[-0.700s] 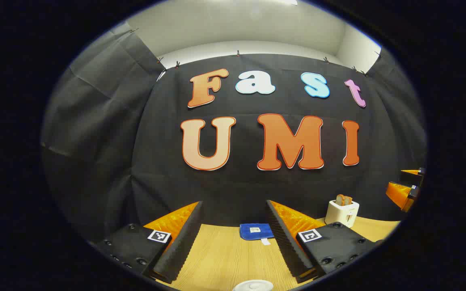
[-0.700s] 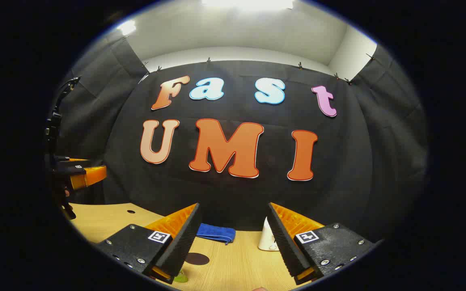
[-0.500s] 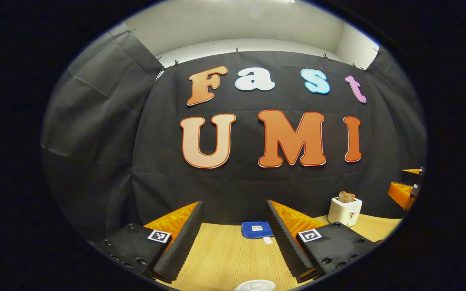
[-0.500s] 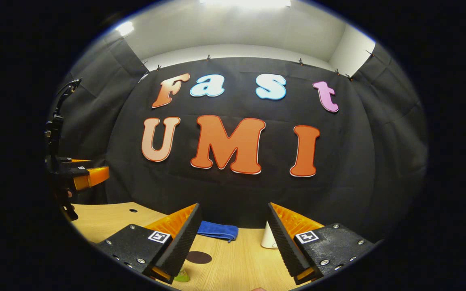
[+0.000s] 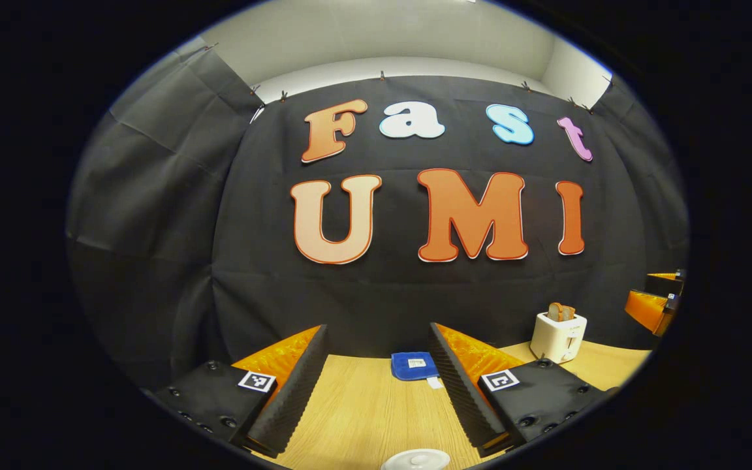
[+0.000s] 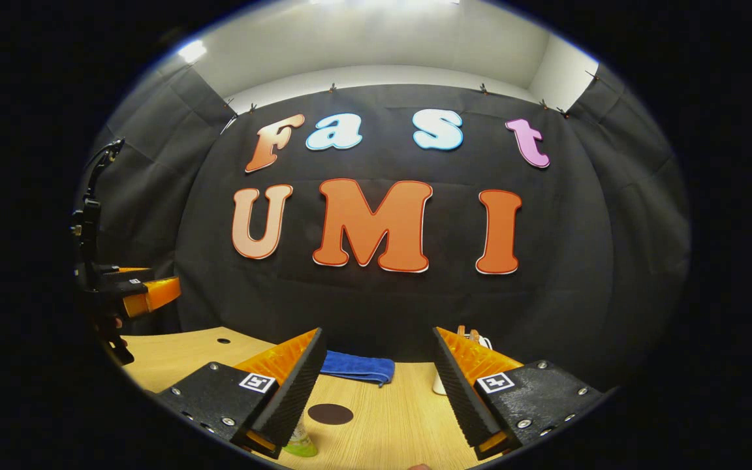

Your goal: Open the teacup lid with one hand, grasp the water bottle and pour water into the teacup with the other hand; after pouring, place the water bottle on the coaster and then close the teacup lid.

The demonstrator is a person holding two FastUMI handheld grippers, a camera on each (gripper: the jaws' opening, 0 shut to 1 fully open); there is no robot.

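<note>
Wooden table [image 5: 363, 411] held a white teacup lid [image 5: 415, 461] just below the left gripper [image 5: 376, 385], whose fingers were spread wide and holding nothing. It should drop straight down and pinch the knob. The right gripper [image 6: 376, 385] was spread wide too, near the bottle [image 6: 300, 444].

Blue cloth [image 5: 413, 365] and white toaster [image 5: 558, 336] on wooden table [image 5: 363, 411].

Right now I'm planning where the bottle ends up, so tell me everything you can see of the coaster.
The coaster is a small, flat, dark brown disc, looking oval from this low angle. It lies flat on the light wooden table, bare, with nothing on it. In the right gripper view it sits between the open tongs, in front of the blue cloth and apart from it. Its material is not clear.
</note>
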